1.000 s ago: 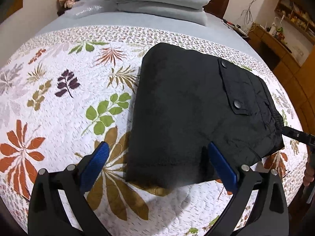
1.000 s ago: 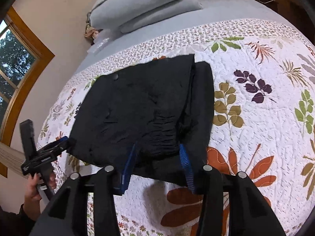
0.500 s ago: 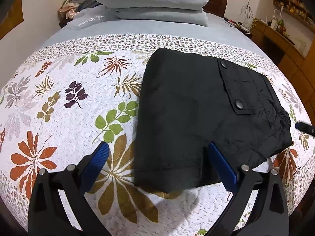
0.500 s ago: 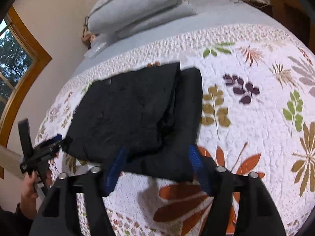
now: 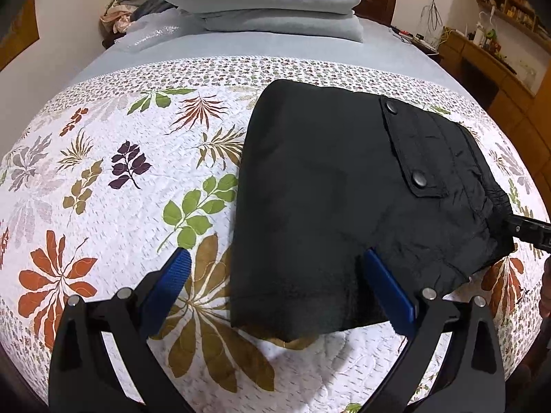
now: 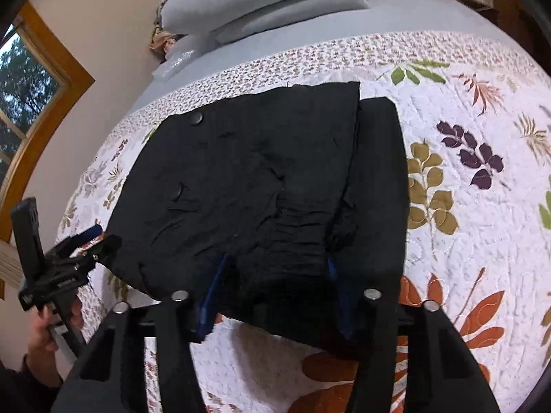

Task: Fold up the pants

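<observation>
Since a second ago the right claw (image 6: 275, 292) has pushed forward, so its blue-padded fingers (image 6: 210, 296) now reach over the near elastic-waist edge of the folded black fabric pants (image 5: 327, 199); half a second back it had drawn away from that edge. Its jaws stand partly apart with the gathered waistband between them, though whether the pads actually press the cloth is hard to tell. The left claw (image 5: 275, 285) has barely shifted: it hangs spread wide over the hem corner of the bundle, one blue pad (image 5: 168, 285) above the white quilt with coloured leaf prints (image 5: 103, 206), the other above the black cloth, gripping nothing.

The pants lie as a squarish folded stack on the quilt, toward the side of the bed nearest the window. A pocket flap with two dark round snaps (image 5: 418, 180) faces up on top. In the right wrist view a narrower lower layer sticks out past the upper fold along one side (image 6: 378, 179).

At the head of the bed, grey folded pillows or blankets (image 5: 268, 3) are stacked on the pale grey sheet. A wood-framed window (image 6: 31, 103) shows at the edge of the right wrist view.
</observation>
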`<state>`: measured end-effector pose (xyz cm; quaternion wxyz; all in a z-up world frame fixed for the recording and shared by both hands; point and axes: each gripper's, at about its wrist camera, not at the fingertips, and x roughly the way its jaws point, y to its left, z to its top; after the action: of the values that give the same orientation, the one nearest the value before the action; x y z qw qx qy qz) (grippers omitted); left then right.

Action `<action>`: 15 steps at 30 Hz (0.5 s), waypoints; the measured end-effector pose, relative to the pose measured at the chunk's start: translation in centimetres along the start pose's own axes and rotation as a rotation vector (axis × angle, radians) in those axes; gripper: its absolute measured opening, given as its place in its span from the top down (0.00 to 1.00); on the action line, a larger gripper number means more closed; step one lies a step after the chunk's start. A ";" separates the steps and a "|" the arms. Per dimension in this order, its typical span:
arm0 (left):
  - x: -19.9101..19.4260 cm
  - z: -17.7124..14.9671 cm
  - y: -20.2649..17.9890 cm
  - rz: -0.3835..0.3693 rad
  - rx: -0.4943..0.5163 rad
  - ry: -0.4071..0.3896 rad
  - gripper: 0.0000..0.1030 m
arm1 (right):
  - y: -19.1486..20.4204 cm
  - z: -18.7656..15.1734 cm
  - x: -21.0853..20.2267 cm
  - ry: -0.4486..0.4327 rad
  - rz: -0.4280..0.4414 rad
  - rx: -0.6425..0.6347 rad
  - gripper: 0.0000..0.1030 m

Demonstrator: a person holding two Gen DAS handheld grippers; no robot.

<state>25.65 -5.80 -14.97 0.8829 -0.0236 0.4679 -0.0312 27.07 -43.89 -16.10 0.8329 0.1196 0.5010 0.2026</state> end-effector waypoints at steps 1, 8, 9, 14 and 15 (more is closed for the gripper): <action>0.1 0.0 -0.1 -0.003 0.000 0.002 0.03 | -0.4 -0.1 -0.3 -0.003 0.026 0.017 0.59; 1.0 -0.4 -1.5 -0.033 0.022 0.020 0.03 | -1.0 -1.5 -2.3 -0.027 0.039 0.023 0.63; 1.2 -0.4 -1.7 -0.041 0.025 0.026 0.03 | -1.4 -1.7 -2.6 -0.033 0.040 0.033 0.63; 2.7 -0.5 -2.0 -0.063 0.001 0.061 0.02 | -2.4 -1.8 -1.9 -0.020 0.048 0.068 0.63; 2.7 -0.5 -1.8 -0.067 -0.003 0.061 0.02 | -2.2 -1.7 -2.0 -0.022 0.043 0.059 0.63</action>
<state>26.71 -7.85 -17.30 0.8666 -0.0396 0.4936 -0.0608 25.27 -46.78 -16.22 0.8300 0.1571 0.4948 0.2041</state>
